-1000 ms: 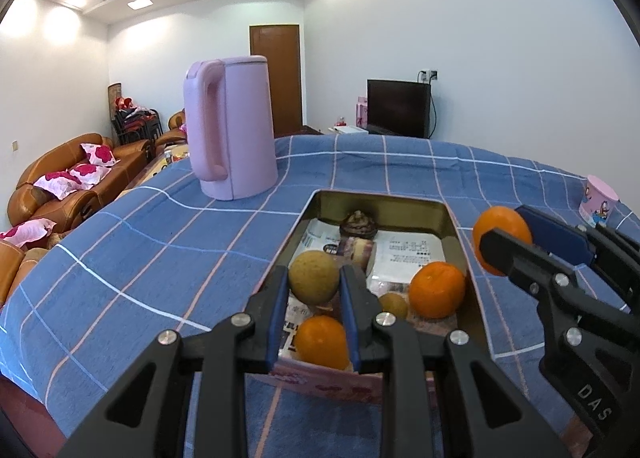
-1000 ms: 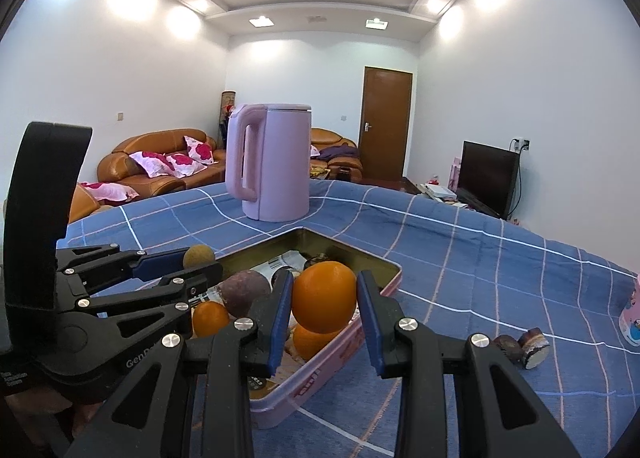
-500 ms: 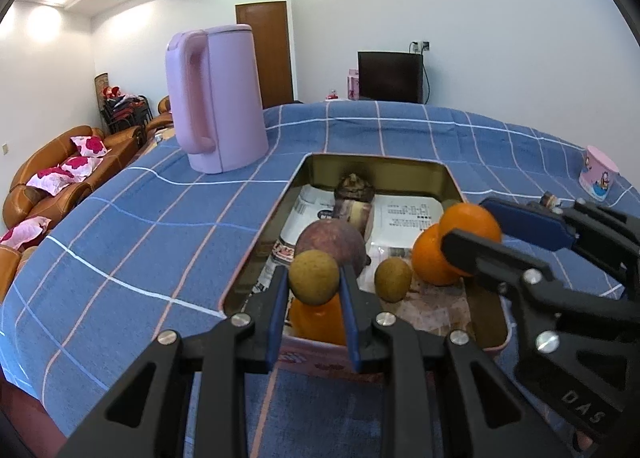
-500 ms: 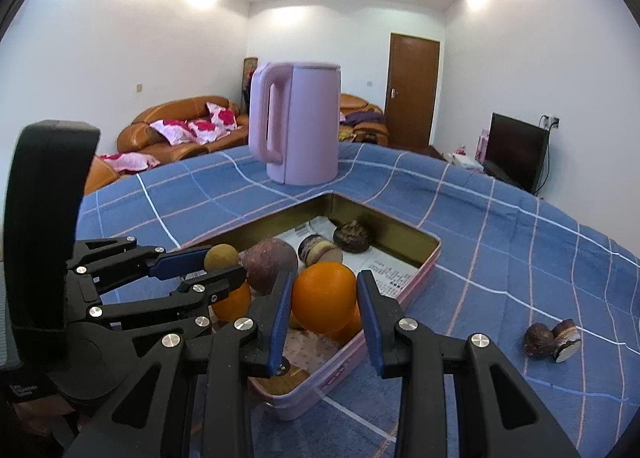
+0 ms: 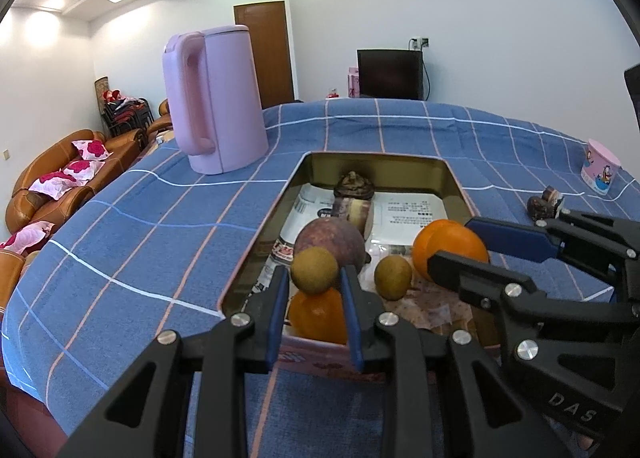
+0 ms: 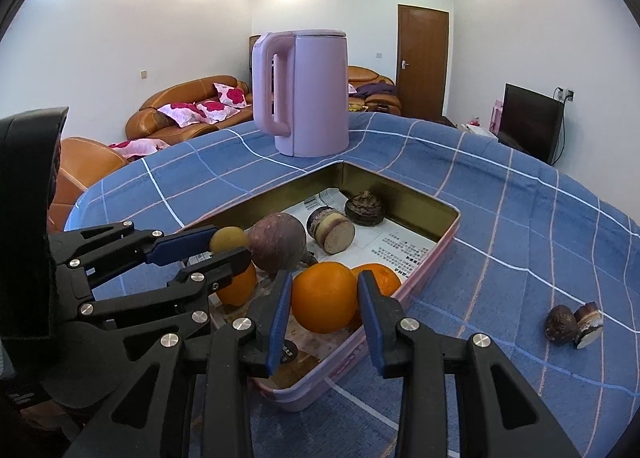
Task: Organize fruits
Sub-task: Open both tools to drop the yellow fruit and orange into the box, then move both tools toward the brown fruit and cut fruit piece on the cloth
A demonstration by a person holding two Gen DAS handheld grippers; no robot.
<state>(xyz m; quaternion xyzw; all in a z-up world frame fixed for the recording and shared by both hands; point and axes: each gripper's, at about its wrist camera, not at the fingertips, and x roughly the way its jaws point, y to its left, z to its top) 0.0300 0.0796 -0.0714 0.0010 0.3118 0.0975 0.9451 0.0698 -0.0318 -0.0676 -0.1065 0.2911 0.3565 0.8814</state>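
I have lowered both grippers over the gold-lined pink tin tray [image 5: 456, 181], frame centre. The left gripper [image 5: 314, 286] is easing open around the small brown round fruit [image 5: 314, 270]; the right gripper [image 6: 323, 298] clamps the orange [image 6: 323, 297], so both drops are near.

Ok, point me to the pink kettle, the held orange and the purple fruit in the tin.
pink kettle [image 6: 316, 97], right wrist view, on its body.
held orange [image 6: 324, 297], right wrist view, its front face.
purple fruit [image 5: 330, 240], left wrist view, its upper skin.
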